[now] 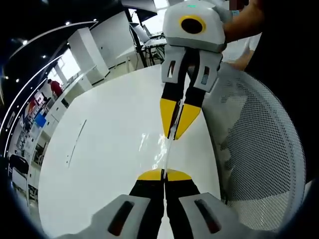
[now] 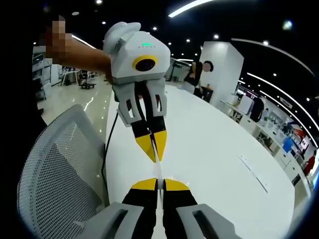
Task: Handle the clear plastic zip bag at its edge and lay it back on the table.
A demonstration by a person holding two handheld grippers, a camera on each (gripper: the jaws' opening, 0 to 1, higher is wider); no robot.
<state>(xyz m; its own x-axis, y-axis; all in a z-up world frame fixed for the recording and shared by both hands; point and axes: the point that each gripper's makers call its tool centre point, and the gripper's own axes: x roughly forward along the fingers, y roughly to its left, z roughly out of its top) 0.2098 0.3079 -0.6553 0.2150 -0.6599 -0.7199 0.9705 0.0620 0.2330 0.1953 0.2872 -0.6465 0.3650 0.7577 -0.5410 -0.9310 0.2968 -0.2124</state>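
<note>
Left gripper view: the left hand-held gripper is seen closed on the near edge of the clear zip bag, which is stretched edge-on toward the right hand-held gripper, likewise clamped on the far edge. The bag is held above the white worktop.

Right gripper view: the bag is seen as a thin line between both closed grippers. Its long axis is judged to run gripper to gripper; lowering both together is called for.
</note>
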